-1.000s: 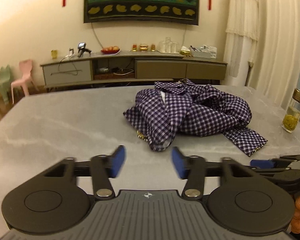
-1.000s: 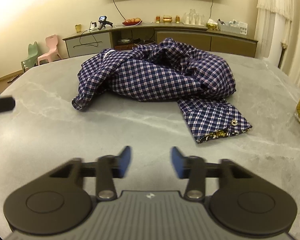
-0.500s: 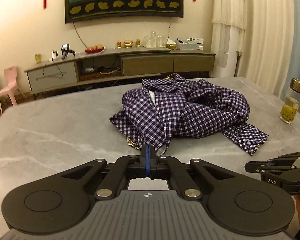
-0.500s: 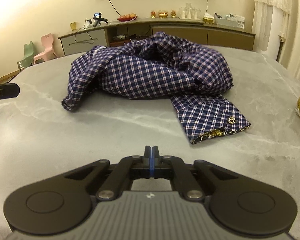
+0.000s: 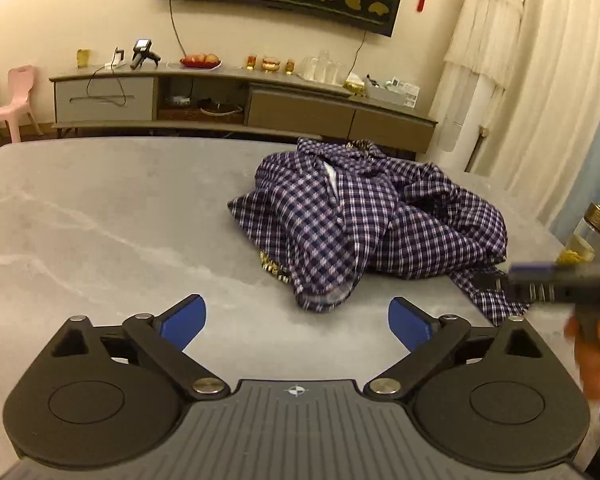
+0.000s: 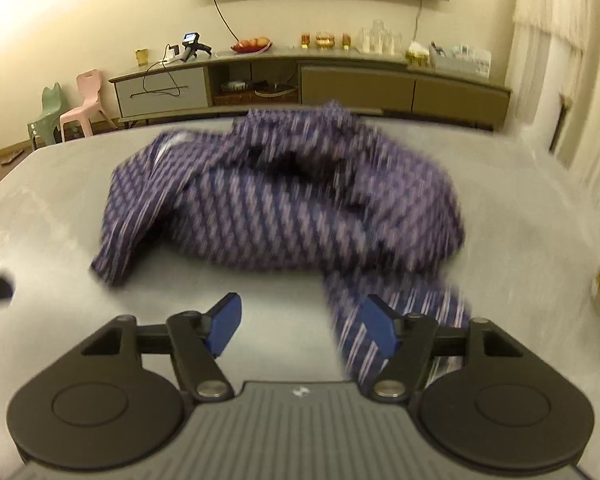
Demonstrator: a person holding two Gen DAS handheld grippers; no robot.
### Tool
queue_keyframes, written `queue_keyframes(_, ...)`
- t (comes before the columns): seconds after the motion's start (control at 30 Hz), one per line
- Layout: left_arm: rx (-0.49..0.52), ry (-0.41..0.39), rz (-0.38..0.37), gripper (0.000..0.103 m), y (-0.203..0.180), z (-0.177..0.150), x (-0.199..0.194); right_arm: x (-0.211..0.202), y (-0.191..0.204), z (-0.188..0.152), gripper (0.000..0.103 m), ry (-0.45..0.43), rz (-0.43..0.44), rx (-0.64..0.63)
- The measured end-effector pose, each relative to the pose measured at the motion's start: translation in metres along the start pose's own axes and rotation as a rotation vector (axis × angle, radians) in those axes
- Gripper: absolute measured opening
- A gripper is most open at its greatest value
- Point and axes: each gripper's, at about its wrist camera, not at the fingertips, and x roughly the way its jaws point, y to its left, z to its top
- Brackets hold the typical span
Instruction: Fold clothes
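Note:
A crumpled navy-and-white checked shirt (image 5: 364, 224) lies in a heap on the grey marble table (image 5: 100, 216). My left gripper (image 5: 296, 322) hovers just short of the shirt's near fold, its jaws opening wide with only bare table between them. My right gripper (image 6: 300, 326) sits over the table in front of the shirt (image 6: 292, 204), its jaws also opening; a sleeve cuff (image 6: 404, 312) lies just beyond the right blue pad, not pressed. The right wrist view is motion-blurred. The right gripper (image 5: 556, 280) also shows at the left wrist view's right edge, held by a hand.
A glass jar with yellow contents (image 5: 580, 240) stands at the table's right edge, near the shirt. Beyond the table are a long low sideboard (image 5: 240, 96) with small items, a pink child's chair (image 5: 12, 100) and pale curtains (image 5: 540, 80).
Both grippers closed fully half a second ago and have since opened wide. Each has moved closer to the shirt, and the right wrist view has become blurred.

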Motion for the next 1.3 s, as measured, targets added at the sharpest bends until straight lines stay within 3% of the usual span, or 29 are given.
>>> queue_keyframes(0.1,0.089,-0.022,0.05,0.102,-0.017,0.015,0.018,0.017,-0.009,0.032,0.085,-0.016,-0.024,-0.037)
queue_keyframes(0.27,0.223,-0.013,0.081,0.102,-0.053,0.041,0.065,0.046,-0.03,0.039,0.085,-0.004,-0.008,0.027)
queue_keyframes(0.43,0.265,0.05,0.115,0.102,-0.084,0.049,0.118,0.05,-0.043,0.034,0.085,0.012,0.018,0.021)
queue_keyframes(0.6,0.283,0.071,0.164,0.101,-0.096,0.05,0.145,0.055,-0.06,0.036,0.086,0.018,0.031,0.04)
queue_keyframes(0.67,0.288,0.068,0.165,0.09,-0.098,0.054,0.149,0.057,-0.066,0.036,0.086,0.025,0.025,0.053)
queue_keyframes(0.7,0.288,0.07,0.162,0.071,-0.098,0.057,0.149,0.059,-0.07,0.036,0.087,0.029,0.017,0.064)
queue_keyframes(0.73,0.281,0.073,0.156,0.039,-0.097,0.06,0.146,0.06,-0.074,0.036,0.088,0.032,0.009,0.076)
queue_keyframes(0.77,0.271,0.073,0.149,0.029,-0.095,0.064,0.143,0.061,-0.077,0.036,0.089,0.033,0.005,0.09)
queue_keyframes(0.8,0.243,0.057,0.133,0.011,-0.091,0.069,0.135,0.062,-0.081,0.036,0.089,0.035,0.005,0.105)
queue_keyframes(0.9,0.139,-0.049,0.12,0.002,-0.071,0.082,0.091,0.063,-0.089,0.037,0.09,0.039,-0.002,0.133)
queue_keyframes(1.0,0.021,-0.125,0.172,0.001,-0.037,0.078,0.044,0.065,-0.093,0.036,0.091,0.041,-0.002,0.146)
queue_keyframes(1.1,-0.029,-0.044,0.241,0.001,-0.004,0.055,0.034,0.069,-0.093,0.035,0.093,0.043,-0.009,0.144)
queue_keyframes(1.2,-0.021,0.034,0.224,0.002,-0.002,0.043,0.041,0.079,-0.092,0.033,0.095,0.055,-0.032,0.136)
queue_keyframes(1.27,0.006,0.062,0.201,0.02,-0.009,0.04,0.048,0.086,-0.092,0.03,0.095,0.064,-0.043,0.143)
queue_keyframes(1.3,0.035,0.054,0.202,0.054,-0.021,0.043,0.055,0.088,-0.093,0.028,0.093,0.067,-0.039,0.153)
